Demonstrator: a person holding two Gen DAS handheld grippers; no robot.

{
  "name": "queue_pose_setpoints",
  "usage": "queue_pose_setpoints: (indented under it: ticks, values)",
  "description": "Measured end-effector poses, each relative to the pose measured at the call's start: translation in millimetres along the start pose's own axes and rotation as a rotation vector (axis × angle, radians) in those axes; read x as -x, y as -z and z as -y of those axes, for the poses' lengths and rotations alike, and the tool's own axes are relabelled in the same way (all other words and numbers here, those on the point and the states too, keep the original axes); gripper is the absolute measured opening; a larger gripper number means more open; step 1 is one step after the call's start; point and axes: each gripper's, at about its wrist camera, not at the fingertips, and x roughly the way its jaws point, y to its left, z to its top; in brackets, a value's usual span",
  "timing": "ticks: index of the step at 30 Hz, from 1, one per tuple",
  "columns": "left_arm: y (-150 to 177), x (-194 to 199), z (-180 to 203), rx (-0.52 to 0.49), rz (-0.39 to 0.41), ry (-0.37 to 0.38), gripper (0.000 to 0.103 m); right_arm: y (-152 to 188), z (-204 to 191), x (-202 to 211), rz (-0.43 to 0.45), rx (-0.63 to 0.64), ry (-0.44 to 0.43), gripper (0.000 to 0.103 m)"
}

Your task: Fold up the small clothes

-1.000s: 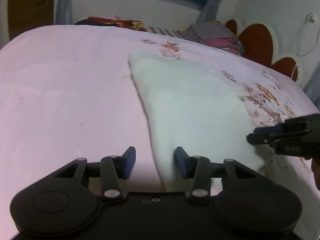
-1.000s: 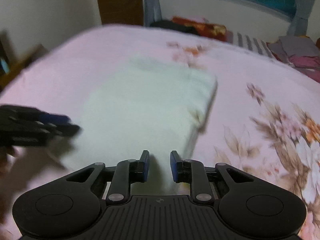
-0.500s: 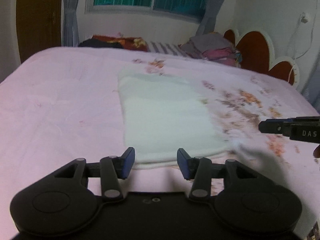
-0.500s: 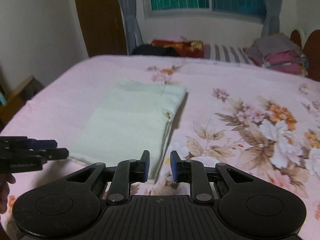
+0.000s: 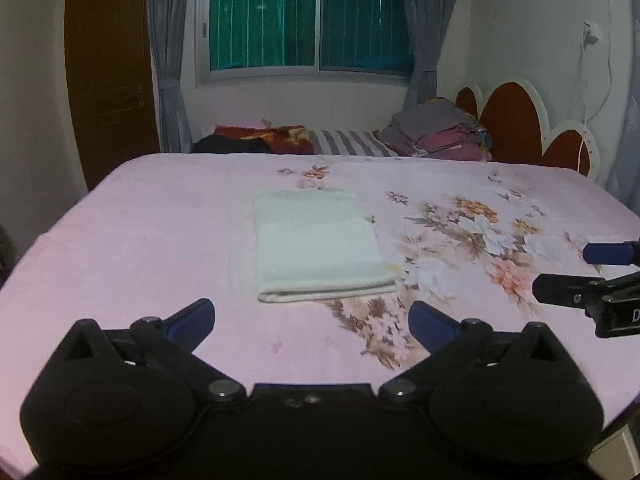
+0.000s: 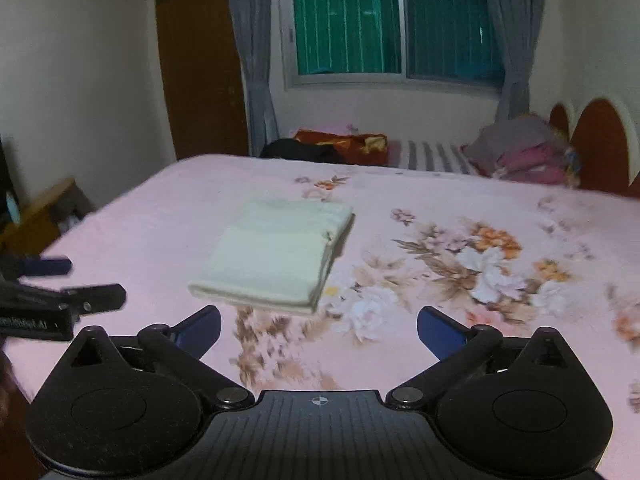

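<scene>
Right now the folded white cloth [image 5: 320, 246] lies flat on the pink floral bed [image 5: 132, 240], dead ahead of both tools and clear of each. Left gripper [image 5: 311, 316] hangs back with its jaws spread wide, nothing between them, the cloth's near folded edge sitting just beyond the gap and slightly left of centre. Right gripper [image 6: 319, 326] is the same story: jaws wide apart, empty, the cloth [image 6: 276, 256] ahead and a touch to the left of its centre line.

Look at the shape: a tidy rectangle, stacked in layers, with its long axis running away from the tools toward the window [image 5: 310, 20]. The short, rounded fold faces the jaws; the far short end points at the pile of clothes [image 5: 438, 132] by the headboard. In the right view the layered open edges show along the cloth's right side, so that flank is the one facing the right tool.

Which is nearer? Hard to call; both sit about equally back from the near edge, left tool off its left corner, right tool off its right.

My read: this piece looks finished, and any further fold would mean bringing the near end over the far one.
</scene>
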Motion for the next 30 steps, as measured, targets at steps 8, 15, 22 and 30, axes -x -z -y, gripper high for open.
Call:
queue_pose_setpoints:
  ticks: [8,15,22,30]
  values:
    - [15,52,16,-0.014,0.057,0.022,0.103,29,-13,46,0.029,-0.015,0.021,0.103]
    - [15,73,21,0.008,0.096,0.034,0.103,32,-11,78,0.045,-0.034,0.027,0.103]
    - [15,79,19,0.048,0.107,0.056,0.103,29,-15,95,0.07,-0.017,0.015,0.103]
    - [11,84,23,0.044,0.127,0.056,0.103,24,-13,103,0.083,-0.013,0.013,0.103]
